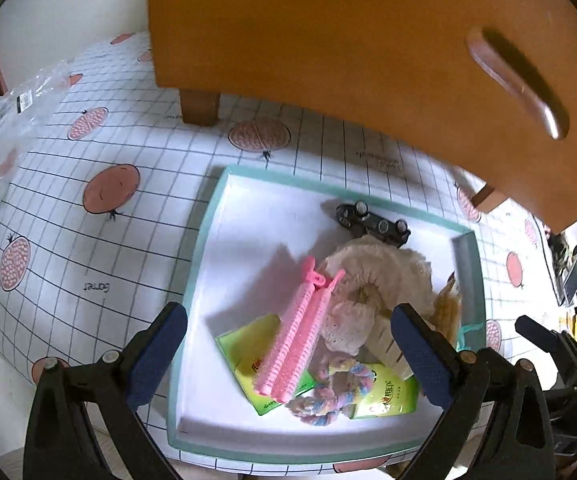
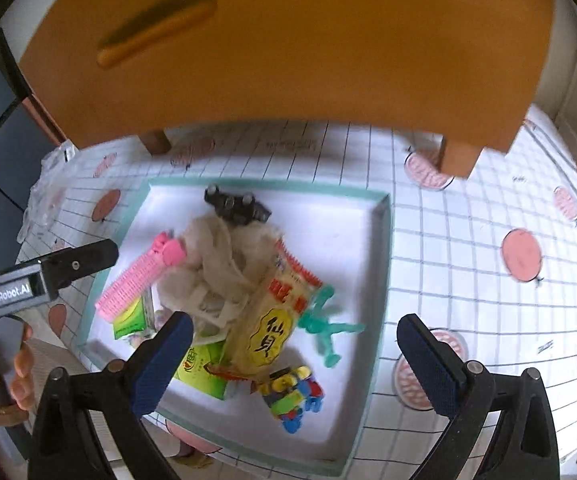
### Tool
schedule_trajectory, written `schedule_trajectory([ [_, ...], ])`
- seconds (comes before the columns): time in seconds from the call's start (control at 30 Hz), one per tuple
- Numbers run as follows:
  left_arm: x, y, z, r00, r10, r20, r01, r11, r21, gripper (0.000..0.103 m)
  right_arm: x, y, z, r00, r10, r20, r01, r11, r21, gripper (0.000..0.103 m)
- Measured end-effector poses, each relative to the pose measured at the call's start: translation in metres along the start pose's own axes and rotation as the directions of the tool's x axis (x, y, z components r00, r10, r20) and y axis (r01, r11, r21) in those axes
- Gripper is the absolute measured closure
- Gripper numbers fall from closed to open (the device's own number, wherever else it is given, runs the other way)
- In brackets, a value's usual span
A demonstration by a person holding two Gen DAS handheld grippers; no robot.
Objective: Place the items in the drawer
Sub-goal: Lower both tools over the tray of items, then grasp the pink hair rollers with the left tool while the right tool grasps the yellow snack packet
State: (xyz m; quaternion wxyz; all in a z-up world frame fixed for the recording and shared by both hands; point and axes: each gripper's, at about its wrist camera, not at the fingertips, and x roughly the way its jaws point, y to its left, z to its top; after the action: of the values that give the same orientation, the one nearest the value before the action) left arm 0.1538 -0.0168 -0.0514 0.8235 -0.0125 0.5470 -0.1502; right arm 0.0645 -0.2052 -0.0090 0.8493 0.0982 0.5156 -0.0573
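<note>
Both grippers are spread wide and hold nothing. The left gripper (image 1: 288, 356) hangs over the pink hair clip (image 1: 298, 340) in the white tray (image 1: 200, 280). The right gripper (image 2: 294, 364) hangs over the snack bag (image 2: 270, 320). The orange drawer (image 2: 288, 48) is above.

- Left gripper (image 1: 288, 356): black plastic arms shaped as hollow triangles, each ending in a dark blue textured pad (image 1: 156, 354), with round silver screws at the joints.
- Right gripper (image 2: 294, 364): the same build, black frames, blue ribbed pads (image 2: 428, 368), silver pivot screws.
- In the right wrist view the left gripper's black body bears a white "GenRobot.AI" label (image 2: 7, 295) and one small screw.
</note>
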Motion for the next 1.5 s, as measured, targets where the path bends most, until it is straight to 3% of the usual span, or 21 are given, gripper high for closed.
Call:
schedule_trajectory([
  [0.37,0.014,-0.002,-0.001,0.998,-0.018,-0.064,0.016,1.0,-0.024,0.016,0.025,0.013,-0.004,0.998,0.022,-0.057,-0.022,1.0,0.0,0.021],
  [0.7,0.028,-0.009,-0.008,0.993,-0.007,-0.12,0.009,1.0,0.01,0.045,0.037,-0.004,-0.003,0.995,0.065,-0.082,-0.055,0.991,0.119,0.045],
  [0.87,0.032,-0.012,-0.01,0.991,-0.006,-0.137,0.009,1.0,0.027,0.053,0.043,-0.008,-0.004,0.991,0.093,-0.093,-0.077,0.984,0.158,0.045],
  [1.5,0.034,-0.029,-0.011,0.99,0.063,-0.127,-0.047,0.99,0.13,0.053,0.049,-0.002,-0.002,0.99,0.103,-0.1,-0.087,0.985,0.147,0.045],
])
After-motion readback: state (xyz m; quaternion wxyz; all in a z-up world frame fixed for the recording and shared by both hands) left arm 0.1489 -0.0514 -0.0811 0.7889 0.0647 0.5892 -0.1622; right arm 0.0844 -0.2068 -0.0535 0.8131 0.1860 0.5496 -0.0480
